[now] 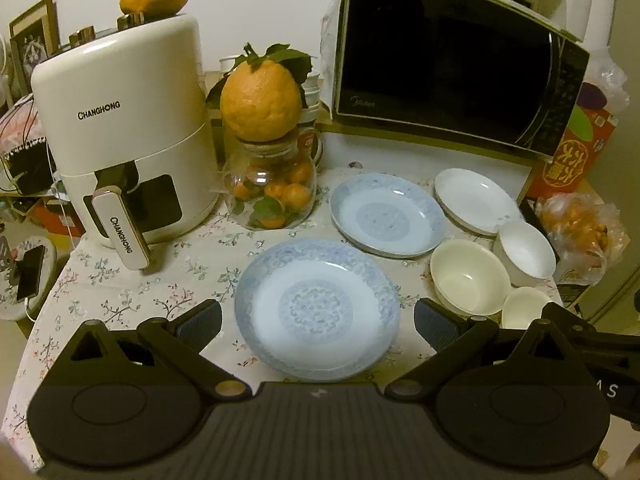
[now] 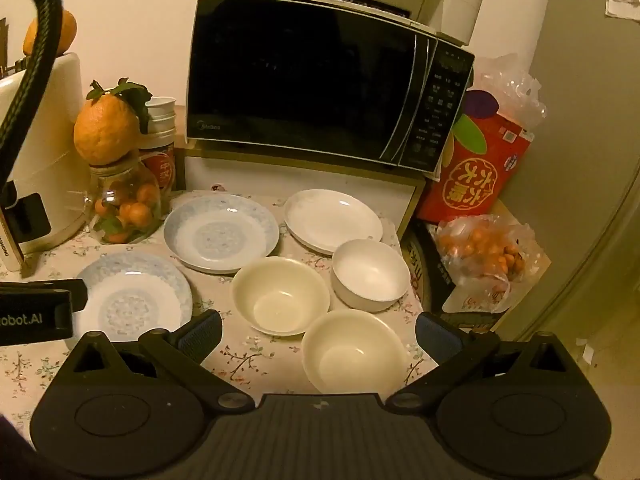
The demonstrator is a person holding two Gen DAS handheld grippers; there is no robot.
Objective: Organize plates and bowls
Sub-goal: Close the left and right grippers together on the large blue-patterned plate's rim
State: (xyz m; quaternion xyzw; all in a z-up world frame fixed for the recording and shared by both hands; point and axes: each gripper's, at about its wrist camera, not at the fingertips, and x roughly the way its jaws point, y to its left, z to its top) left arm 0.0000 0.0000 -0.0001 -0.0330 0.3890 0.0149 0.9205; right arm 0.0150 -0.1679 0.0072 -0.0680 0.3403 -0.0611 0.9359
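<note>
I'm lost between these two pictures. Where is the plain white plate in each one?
Left wrist view: the white plate sits right of centre, below the microwave's right end, right of the far blue plate.
Right wrist view: the white plate is at centre, just under the microwave, behind the white bowl.
Shared landmark: the black microwave stands directly behind it in both.

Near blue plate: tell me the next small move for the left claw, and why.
Probably lower the left claw to the near blue plate's rim and close. The claw is open and empty above it, and a matching blue plate lies behind for stacking.
</note>
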